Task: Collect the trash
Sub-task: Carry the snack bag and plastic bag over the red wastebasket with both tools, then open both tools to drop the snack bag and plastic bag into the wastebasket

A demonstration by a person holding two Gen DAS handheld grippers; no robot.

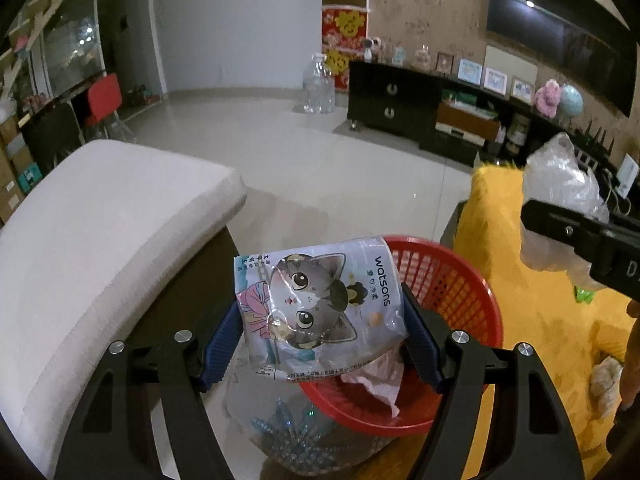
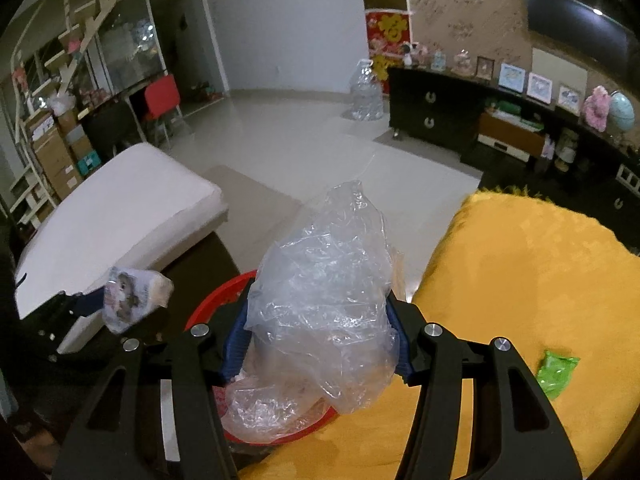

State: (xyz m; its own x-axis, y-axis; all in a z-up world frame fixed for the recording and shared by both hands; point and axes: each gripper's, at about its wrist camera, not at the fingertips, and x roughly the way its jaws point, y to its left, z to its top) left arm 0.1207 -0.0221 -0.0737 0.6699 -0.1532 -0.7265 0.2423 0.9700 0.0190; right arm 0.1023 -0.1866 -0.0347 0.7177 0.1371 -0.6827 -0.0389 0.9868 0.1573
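Left tongs (image 1: 322, 318) clamp a cat-printed tissue pack (image 1: 320, 304) between their blue pads, one pad pressed to each side of it. The pack hangs over the near left rim of a red mesh basket (image 1: 460, 292), which already holds a crumpled pink-white wrapper (image 1: 376, 380). On the far left lies a white cushion (image 1: 112, 232), with pale floor tiles beyond it. Below the basket a clear bag with blue glittery strands (image 1: 288, 428) shows on the floor.

Right tongs (image 2: 316, 340) grip a crumpled clear plastic bag (image 2: 320, 292); the blue pads press into its sides and the film bulges up above them and sags down below. The bag hangs over the basket's right part, its lower folds reaching inside the rim. In the right wrist view the left tongs and their pack sit to the left of the basket, apart from the plastic bag.

Just right of the basket spreads a yellow fuzzy blanket (image 2: 520, 280). On it, near the right edge, lies a small green wrapper (image 2: 556, 372), well apart from both tongs.
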